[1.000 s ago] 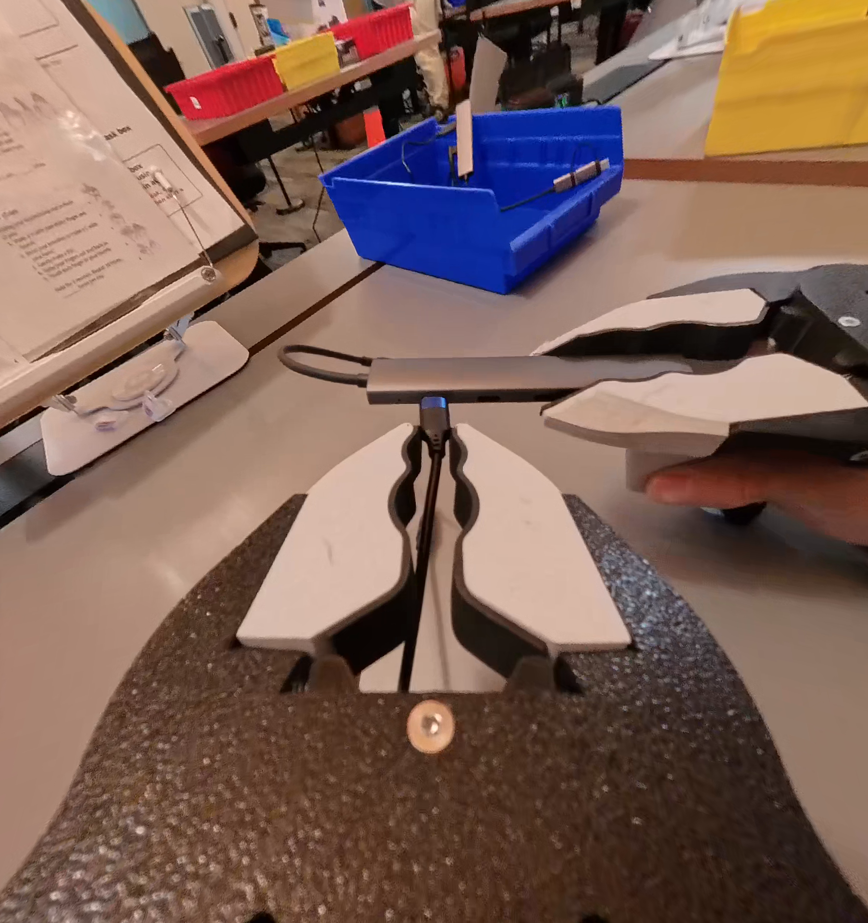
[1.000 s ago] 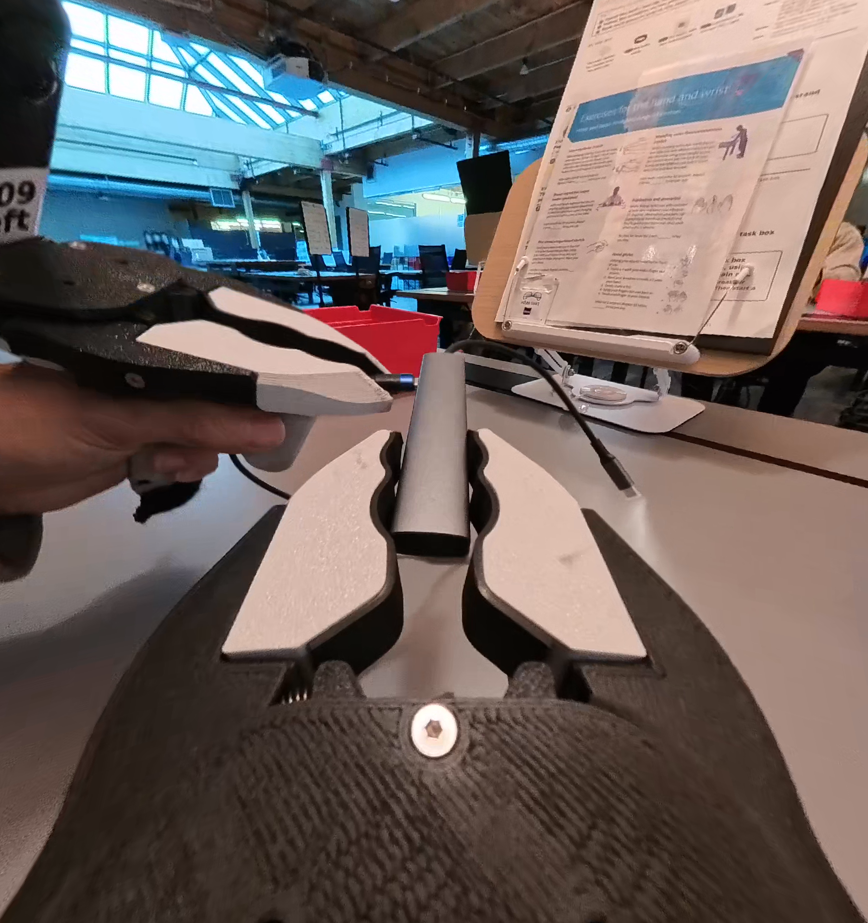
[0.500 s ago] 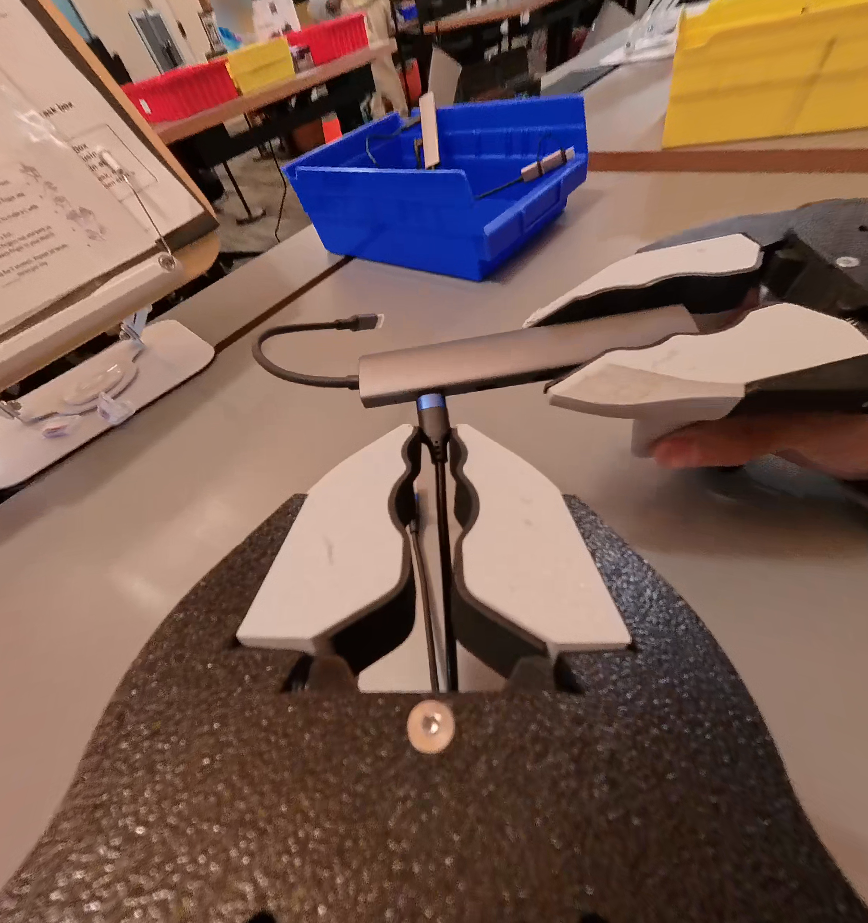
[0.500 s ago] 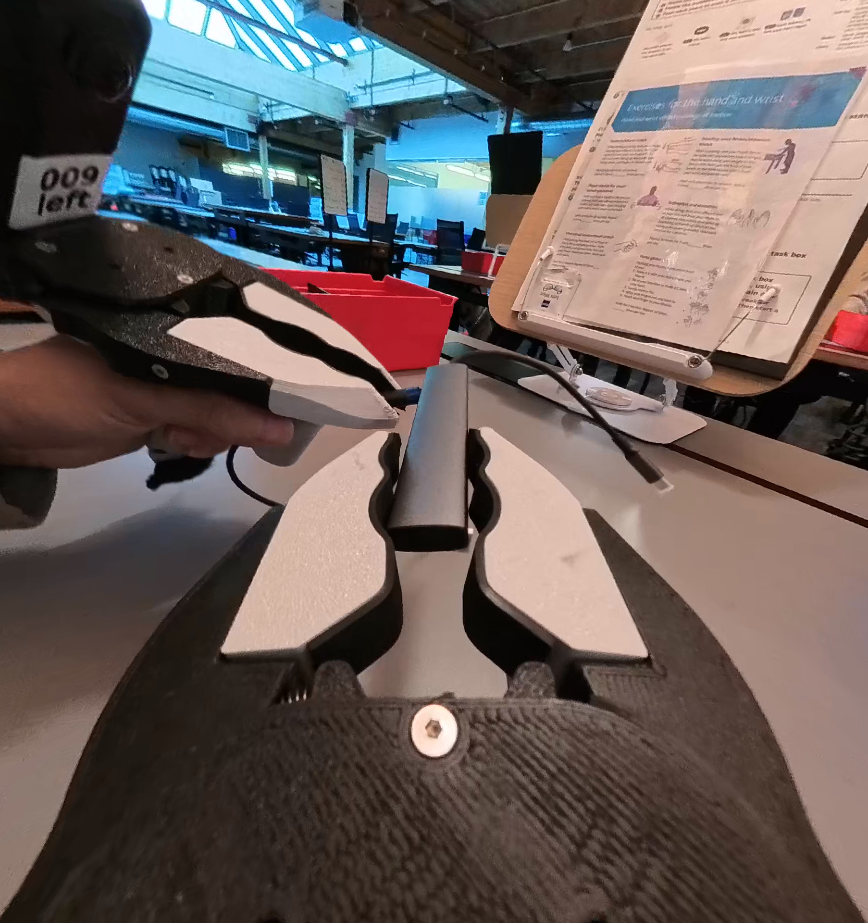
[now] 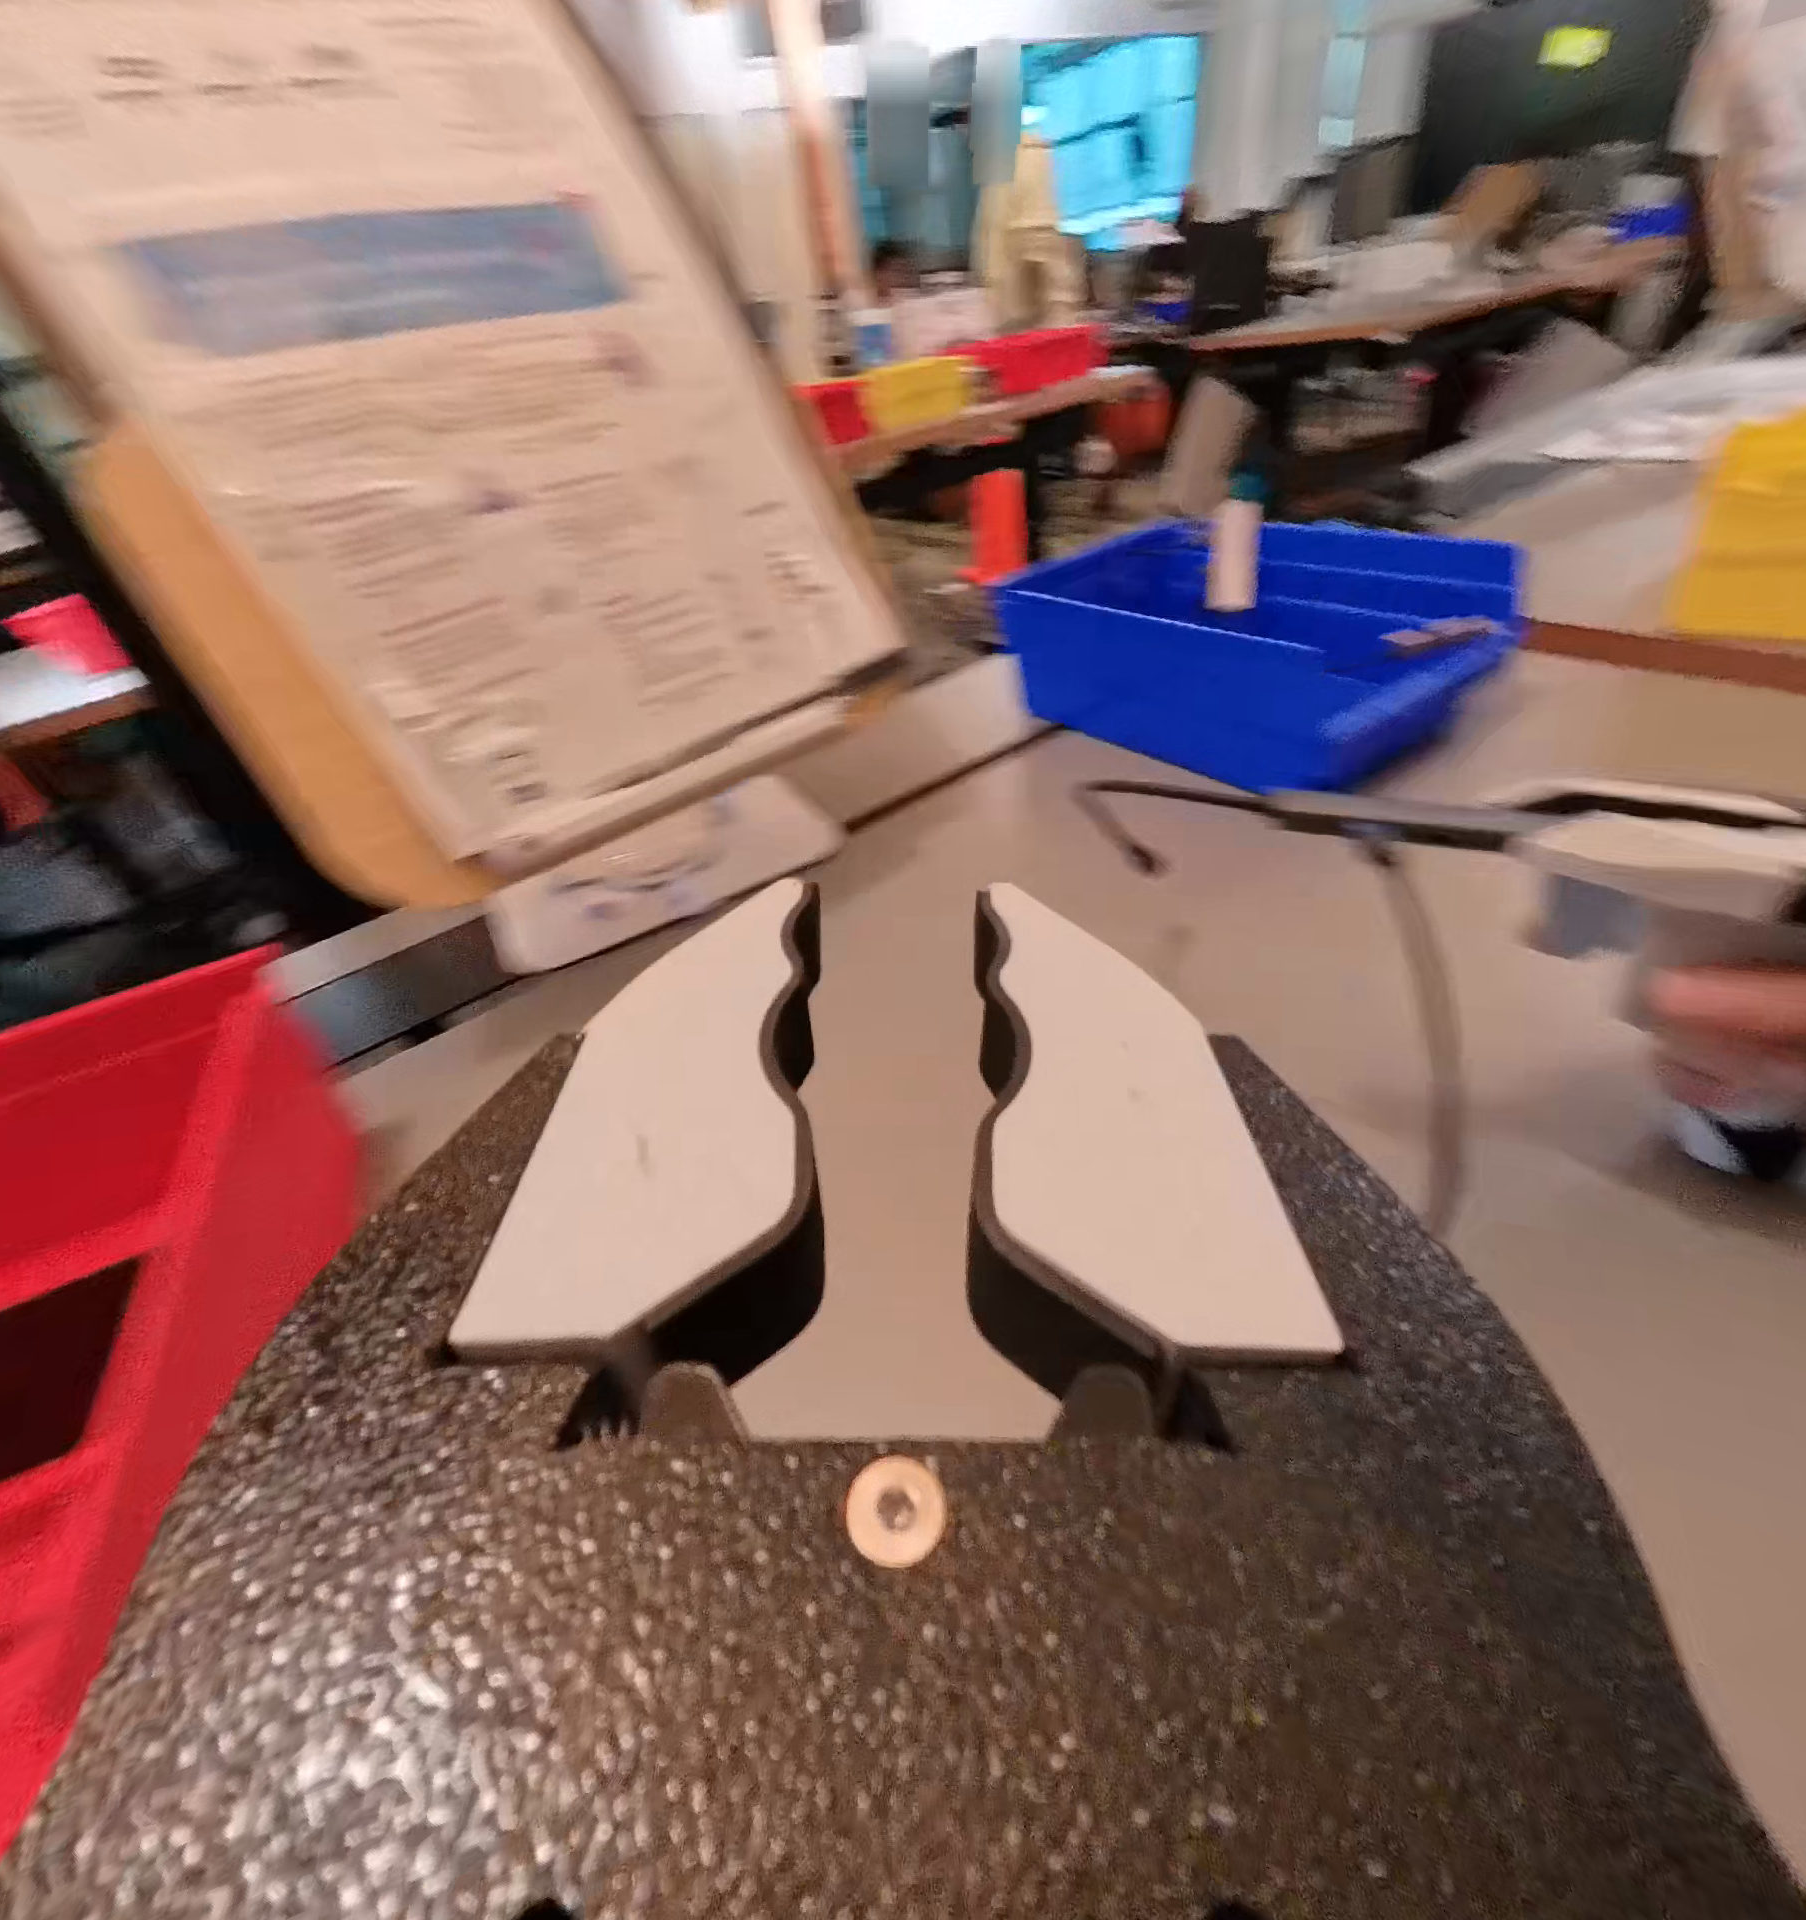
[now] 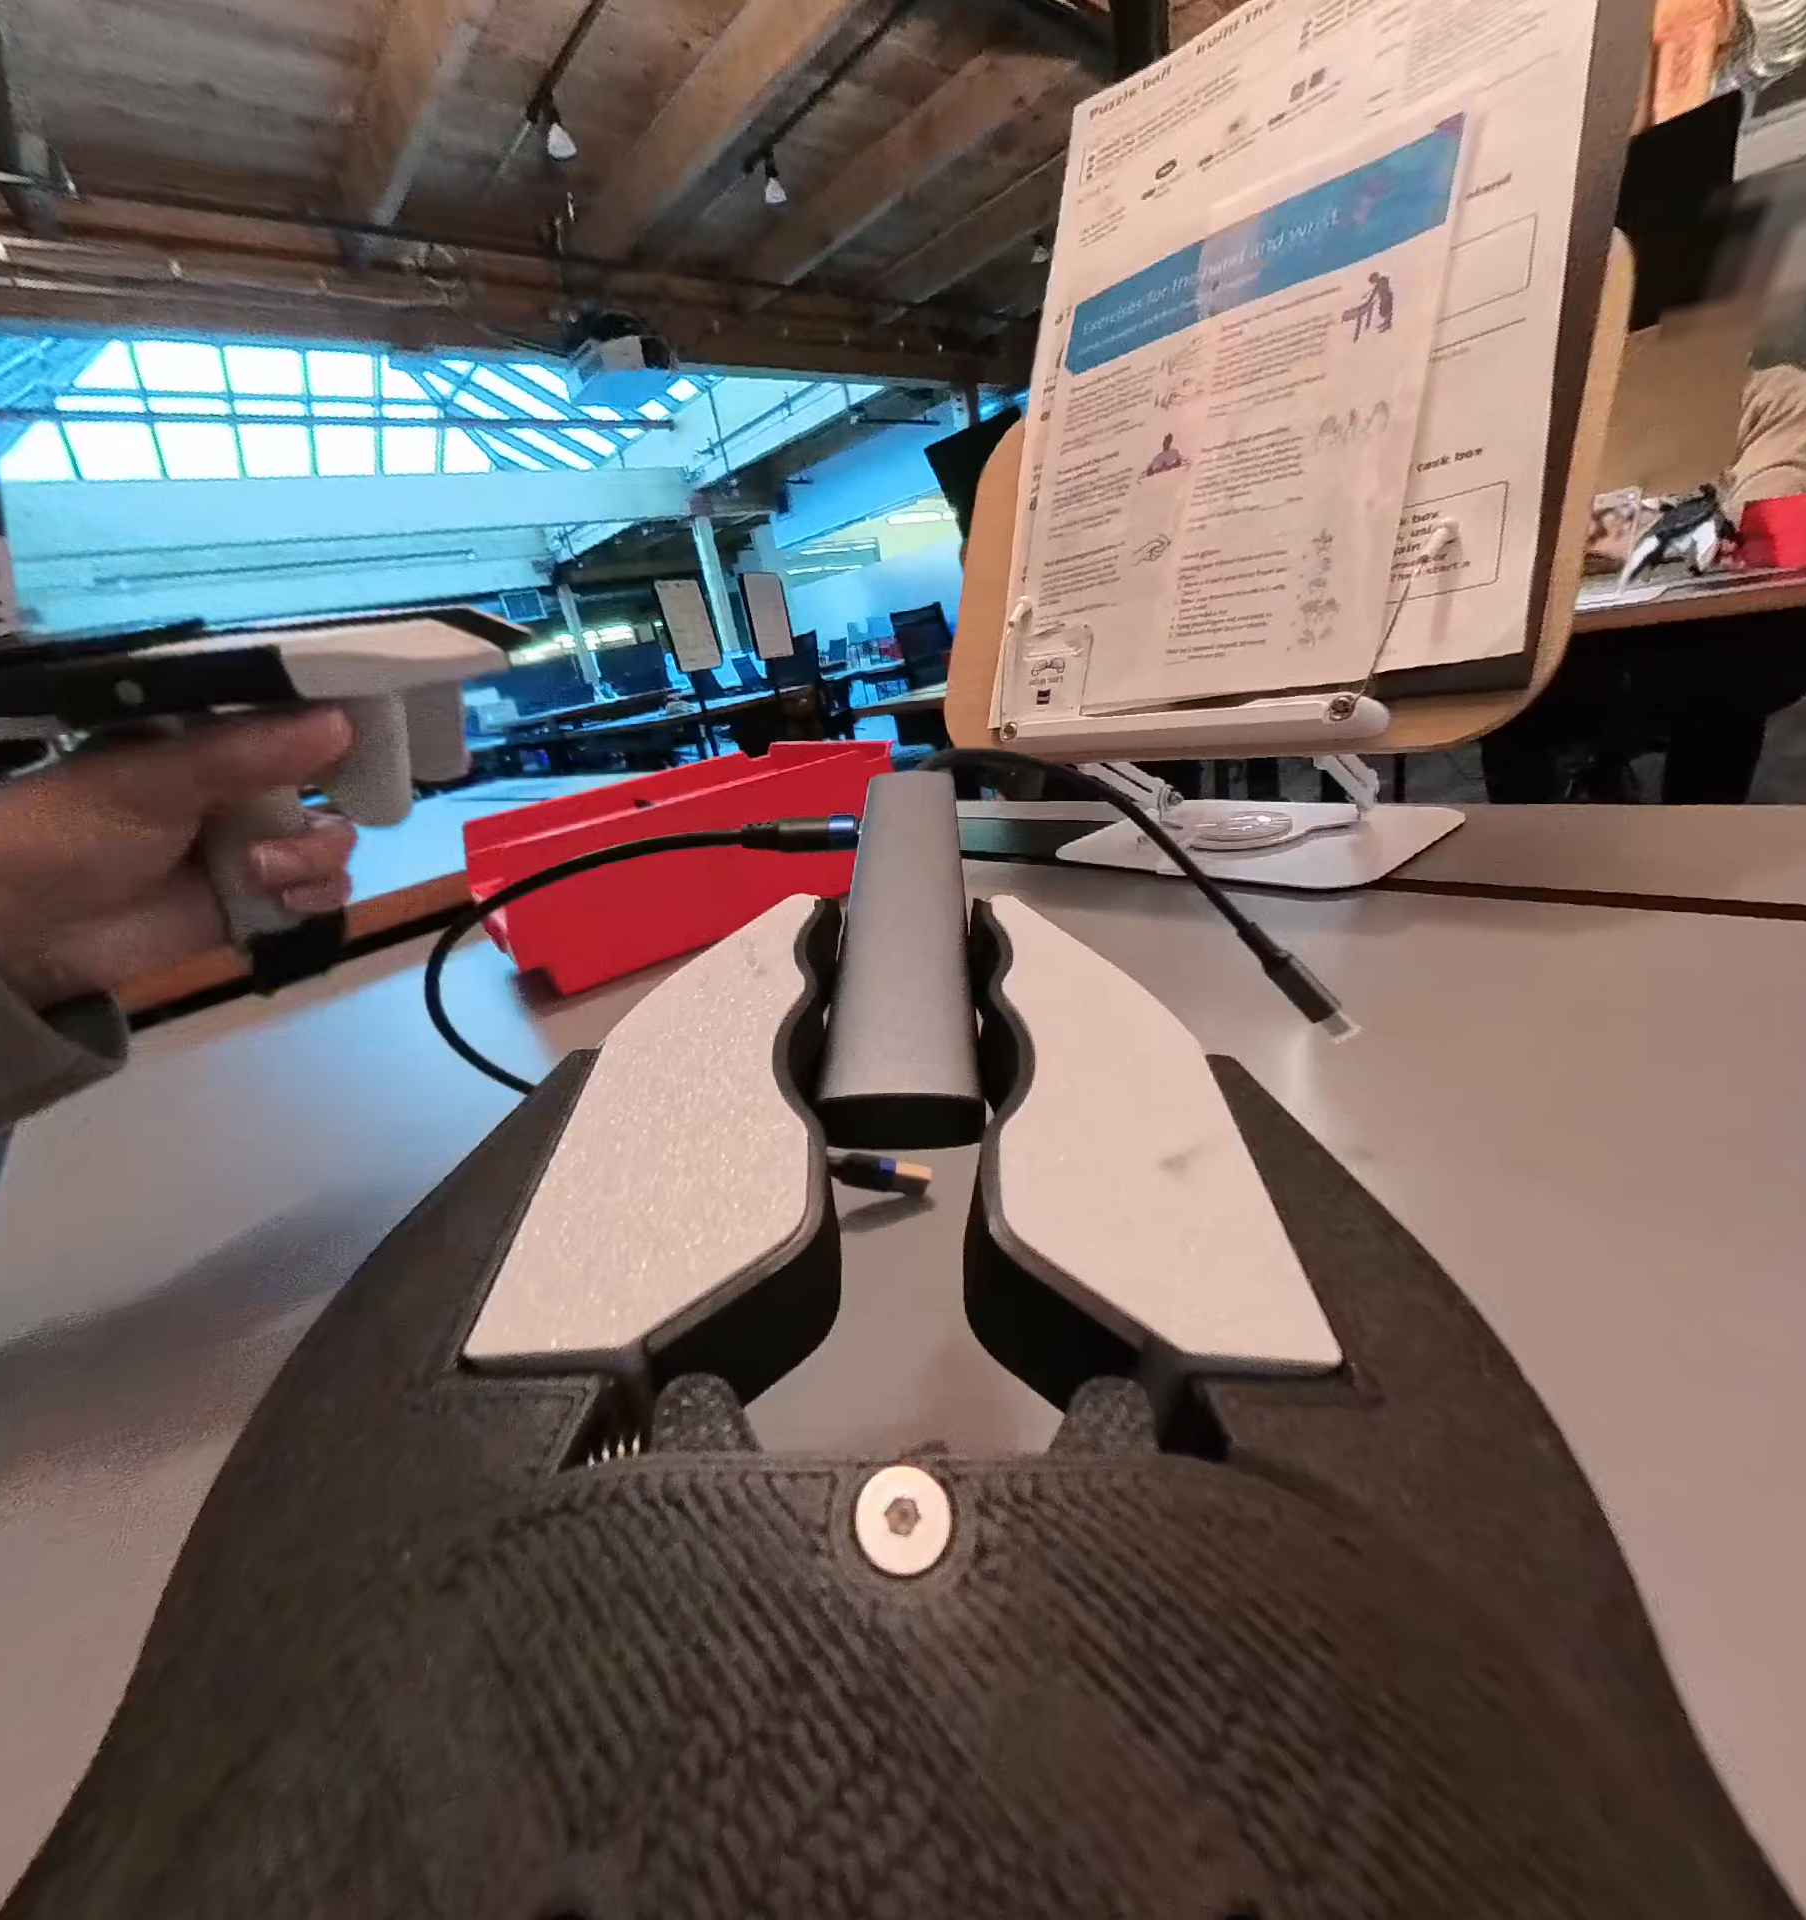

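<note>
My right gripper (image 6: 899, 914) is shut on a grey USB hub (image 6: 904, 956) and holds it above the grey table. A black cable (image 6: 587, 868) is plugged into the hub's left side; it loops down and its free plug (image 6: 883, 1174) lies on the table under the hub. The hub's own short lead (image 6: 1211, 904) hangs to the right. My left gripper (image 5: 894, 904) is open and empty, pulled back to the left of the hub (image 5: 1398, 826), which shows blurred at the right of the left wrist view. It also shows at the left of the right wrist view (image 6: 400, 649).
A document stand (image 6: 1283, 727) with printed sheets stands behind the hub. A red bin (image 6: 660, 862) sits at the left, close to my left gripper (image 5: 99, 1195). A blue bin (image 5: 1252, 665) and a yellow bin (image 5: 1772, 530) stand farther back on the grey table (image 6: 1553, 1143). Some 20 cm of space lies between my two pairs of fingers.
My left gripper let go of the black cable, opened and swung away to the left. The cable stays plugged into the hub and now hangs loose. The right gripper still holds the hub.
</note>
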Demonstrator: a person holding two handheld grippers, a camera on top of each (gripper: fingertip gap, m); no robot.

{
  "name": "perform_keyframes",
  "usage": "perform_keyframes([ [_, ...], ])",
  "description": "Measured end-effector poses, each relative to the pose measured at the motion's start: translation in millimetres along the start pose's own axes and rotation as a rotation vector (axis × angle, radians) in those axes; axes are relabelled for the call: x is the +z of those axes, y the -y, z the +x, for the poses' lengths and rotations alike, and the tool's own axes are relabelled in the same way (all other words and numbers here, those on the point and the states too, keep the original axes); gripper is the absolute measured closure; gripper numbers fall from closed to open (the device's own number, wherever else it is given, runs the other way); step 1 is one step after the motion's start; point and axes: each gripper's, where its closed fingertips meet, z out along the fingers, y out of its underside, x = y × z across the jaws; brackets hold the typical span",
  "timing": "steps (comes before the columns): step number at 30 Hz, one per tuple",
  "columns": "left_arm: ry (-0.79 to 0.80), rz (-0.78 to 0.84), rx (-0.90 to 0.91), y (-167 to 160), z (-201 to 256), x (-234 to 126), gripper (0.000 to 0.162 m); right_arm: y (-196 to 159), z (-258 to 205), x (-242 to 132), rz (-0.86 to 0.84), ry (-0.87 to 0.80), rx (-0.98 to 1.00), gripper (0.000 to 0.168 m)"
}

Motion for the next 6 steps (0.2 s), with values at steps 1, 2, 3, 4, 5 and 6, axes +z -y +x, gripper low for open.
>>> perform_keyframes([
  [1, 0.089, -0.002, -0.036, 3.0, -33.5, -13.6, 0.135, 0.5, 0.9, -0.5, 0.004, 0.0, 0.007, 0.143],
  [2, 0.199, -0.019, -0.081, 3.1, -71.5, -29.0, 0.137, 0.3, 0.3, -0.3, 0.003, 0.01, 0.013, 0.143],
  [3, 0.302, -0.056, -0.112, -0.2, -109.2, -44.5, 0.137, 0.1, -0.4, -0.1, 0.0, 0.018, 0.017, 0.143],
  [4, 0.341, -0.109, -0.095, -5.7, -139.3, -55.6, 0.14, -0.2, -0.5, 0.0, -0.002, 0.018, 0.015, 0.143],
  [5, 0.306, -0.18, -0.028, -14.5, -161.1, -60.3, 0.144, -0.6, -1.6, 0.5, -0.006, 0.024, 0.011, 0.143],
  [6, 0.241, -0.276, 0.051, -29.4, -178.8, -61.7, 0.143, -1.7, -4.4, 1.1, -0.014, 0.042, 0.006, 0.143],
])
